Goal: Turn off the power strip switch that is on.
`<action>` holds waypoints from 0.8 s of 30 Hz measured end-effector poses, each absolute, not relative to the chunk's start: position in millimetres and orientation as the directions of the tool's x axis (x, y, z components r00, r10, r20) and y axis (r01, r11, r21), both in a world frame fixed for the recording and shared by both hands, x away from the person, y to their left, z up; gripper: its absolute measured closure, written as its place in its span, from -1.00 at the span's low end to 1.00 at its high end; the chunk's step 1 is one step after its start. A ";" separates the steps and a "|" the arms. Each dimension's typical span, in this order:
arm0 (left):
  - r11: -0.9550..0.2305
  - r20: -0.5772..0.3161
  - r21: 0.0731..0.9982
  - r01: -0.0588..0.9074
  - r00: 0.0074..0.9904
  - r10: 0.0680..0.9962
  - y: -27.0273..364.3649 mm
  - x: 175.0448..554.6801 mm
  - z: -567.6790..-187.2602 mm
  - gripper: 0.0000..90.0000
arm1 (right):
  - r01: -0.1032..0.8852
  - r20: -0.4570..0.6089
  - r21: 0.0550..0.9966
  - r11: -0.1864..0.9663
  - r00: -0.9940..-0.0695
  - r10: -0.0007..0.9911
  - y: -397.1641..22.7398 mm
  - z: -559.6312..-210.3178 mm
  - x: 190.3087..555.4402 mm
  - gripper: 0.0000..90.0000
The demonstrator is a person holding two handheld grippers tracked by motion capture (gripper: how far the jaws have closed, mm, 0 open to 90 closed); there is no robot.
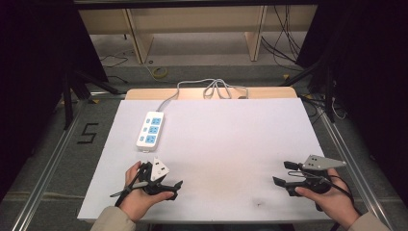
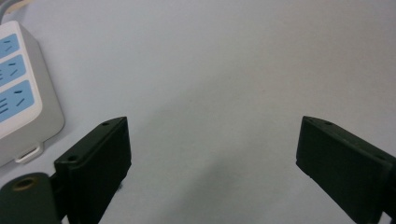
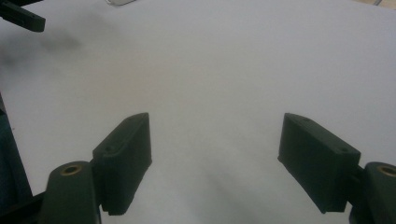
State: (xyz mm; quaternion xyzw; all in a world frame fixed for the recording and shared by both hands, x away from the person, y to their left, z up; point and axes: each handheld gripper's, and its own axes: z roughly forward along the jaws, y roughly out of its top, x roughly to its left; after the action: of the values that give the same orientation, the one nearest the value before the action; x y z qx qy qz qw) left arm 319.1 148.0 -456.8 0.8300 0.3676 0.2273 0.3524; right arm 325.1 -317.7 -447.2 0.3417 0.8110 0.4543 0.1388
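High view showed the power strip point(image 1: 150, 128) lying on the white surface point(image 1: 231, 144) just ahead of the left gripper point(image 1: 171, 187), both grippers' jaws spread empty, so a careless reach might snag its cable point(image 1: 211, 86).

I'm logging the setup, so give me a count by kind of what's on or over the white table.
Power strips: 1, the power strip at the far left of the table.
Grippers: 2, the left gripper and the right gripper, both open and empty.
Total: 3
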 end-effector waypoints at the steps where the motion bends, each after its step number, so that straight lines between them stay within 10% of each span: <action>1: -0.473 0.120 0.758 0.449 0.618 0.777 149.8 319.2 -455.3 -0.74 | 0.425 0.082 0.832 0.357 -0.730 0.679 -318.0 -447.2 325.1 -0.43; 8: -0.454 0.117 0.762 0.462 0.591 0.798 155.9 319.2 -452.7 -0.30 | 0.420 0.079 0.833 0.360 -0.734 0.675 -316.9 -446.3 324.2 -0.43; 15: -0.414 0.131 0.773 0.480 0.518 0.845 167.7 323.0 -444.1 0.92 | 0.422 0.081 0.832 0.360 -0.734 0.674 -317.4 -447.2 325.3 -0.42; 24: -0.382 0.103 0.777 0.501 0.497 0.862 166.2 334.6 -439.1 1.00 | 0.419 0.075 0.829 0.369 -0.738 0.670 -316.6 -447.8 326.4 -0.42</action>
State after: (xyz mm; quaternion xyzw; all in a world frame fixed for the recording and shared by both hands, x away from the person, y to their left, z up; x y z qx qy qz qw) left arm 334.6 166.2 -439.1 0.7906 0.4309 0.2567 0.3512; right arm 326.4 -316.6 -447.8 0.3339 0.8157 0.4515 0.1391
